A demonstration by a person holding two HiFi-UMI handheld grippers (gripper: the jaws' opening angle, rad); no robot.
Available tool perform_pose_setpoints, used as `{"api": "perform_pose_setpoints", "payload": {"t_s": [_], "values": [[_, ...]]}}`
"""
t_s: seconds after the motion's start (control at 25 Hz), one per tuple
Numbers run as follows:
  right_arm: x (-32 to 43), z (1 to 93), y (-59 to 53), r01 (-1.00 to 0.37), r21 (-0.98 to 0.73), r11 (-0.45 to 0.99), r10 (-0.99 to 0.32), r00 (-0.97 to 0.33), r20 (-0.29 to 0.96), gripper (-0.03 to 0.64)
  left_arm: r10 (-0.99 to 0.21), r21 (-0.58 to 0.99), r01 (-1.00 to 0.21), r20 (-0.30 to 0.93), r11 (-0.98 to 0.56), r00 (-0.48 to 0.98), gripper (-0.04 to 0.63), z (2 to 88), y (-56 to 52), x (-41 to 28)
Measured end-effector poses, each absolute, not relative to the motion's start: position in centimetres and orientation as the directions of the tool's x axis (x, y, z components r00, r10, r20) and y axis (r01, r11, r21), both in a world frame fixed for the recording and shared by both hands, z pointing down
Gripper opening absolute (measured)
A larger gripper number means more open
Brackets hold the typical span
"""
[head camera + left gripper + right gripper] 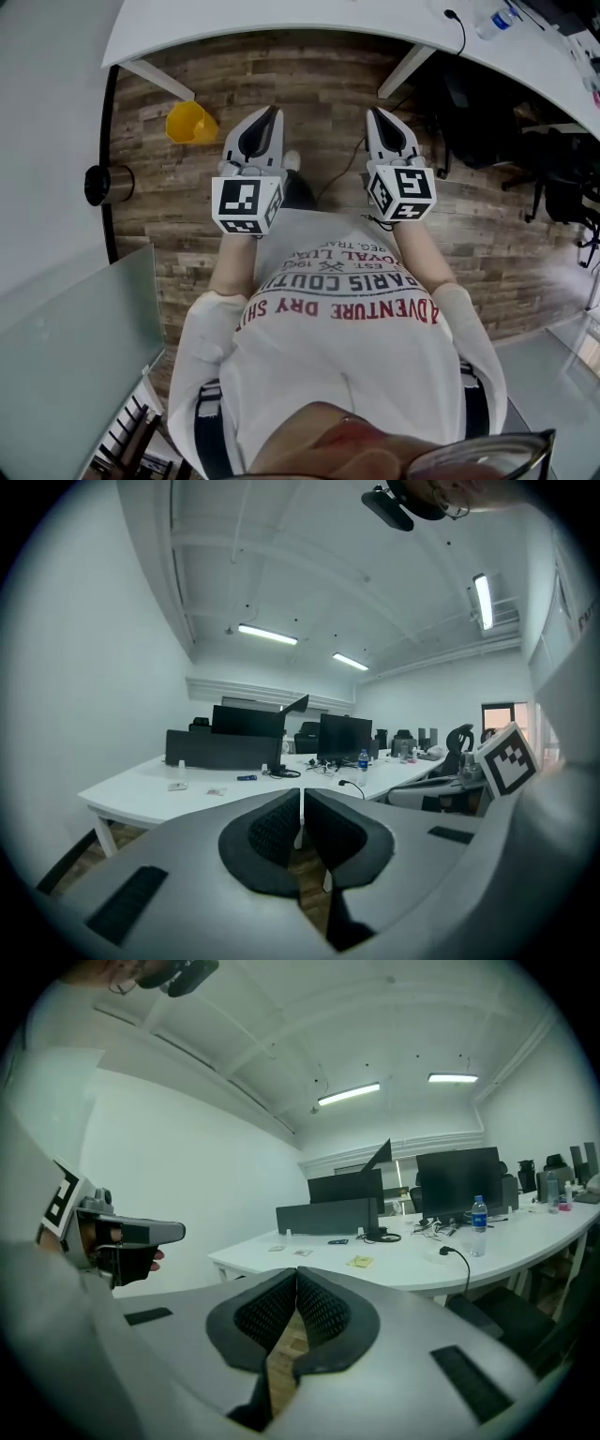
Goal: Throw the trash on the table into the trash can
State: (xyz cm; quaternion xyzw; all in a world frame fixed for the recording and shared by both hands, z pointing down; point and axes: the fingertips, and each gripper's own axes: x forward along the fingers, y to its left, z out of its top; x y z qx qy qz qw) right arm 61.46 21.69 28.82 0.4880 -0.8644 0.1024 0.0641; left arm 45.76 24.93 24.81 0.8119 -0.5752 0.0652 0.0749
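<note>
Two pairs of jaws, both empty. Far left on the wood floor (487, 234), near a table leg (159, 80): yellow trash can (190, 122), open-topped. Next along, left gripper (272, 112), pads pressed together on nothing, aimed toward the white table (281, 19) but well short of it. Then right gripper (375, 114), likewise closed with nothing between the pads. Out ahead on the tabletop, from the right gripper view: small flat scraps (303, 1252) and a yellowish scrap (359, 1261), lying apart from one another; further right, a water bottle (478, 1225) standing beside a cable (459, 1265). Probably light, thin and soft, so likely to slide or flutter instead of resisting. Best pinched at a lifted edge or crease, with jaws opened first and brought down almost flat to the surface. Nothing picked up yet
</note>
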Motion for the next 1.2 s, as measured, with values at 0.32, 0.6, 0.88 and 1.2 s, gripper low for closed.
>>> {"api": "perform_pose_setpoints", "payload": {"t_s": [0.32, 0.6, 0.88, 1.2], "values": [[55.5, 28.4, 9.5, -0.889, -0.064, 0.454, -0.860, -0.456, 0.228, 0.026, -0.889, 0.049, -0.903, 0.161, -0.427, 0.429, 0.033, 23.4, 11.1, 39.0], [52.4, 30.2, 2.0, -0.914, -0.060, 0.401, -0.868, -0.400, 0.294, 0.026, -0.864, 0.100, -0.889, 0.209, -0.447, 0.458, 0.034, 25.4, 2.7, 34.2], [55.0, 33.8, -4.0, -0.944, -0.094, 0.315, -0.857, -0.326, 0.399, 0.026, -0.838, 0.130, -0.880, 0.269, -0.456, 0.474, 0.034, 28.5, -2.4, 34.8], [57.9, 38.8, -15.1, -0.935, -0.137, 0.326, -0.781, -0.348, 0.519, 0.061, -0.833, 0.107, -0.895, 0.331, -0.433, 0.442, 0.034, 30.6, -12.3, 37.5]]}}
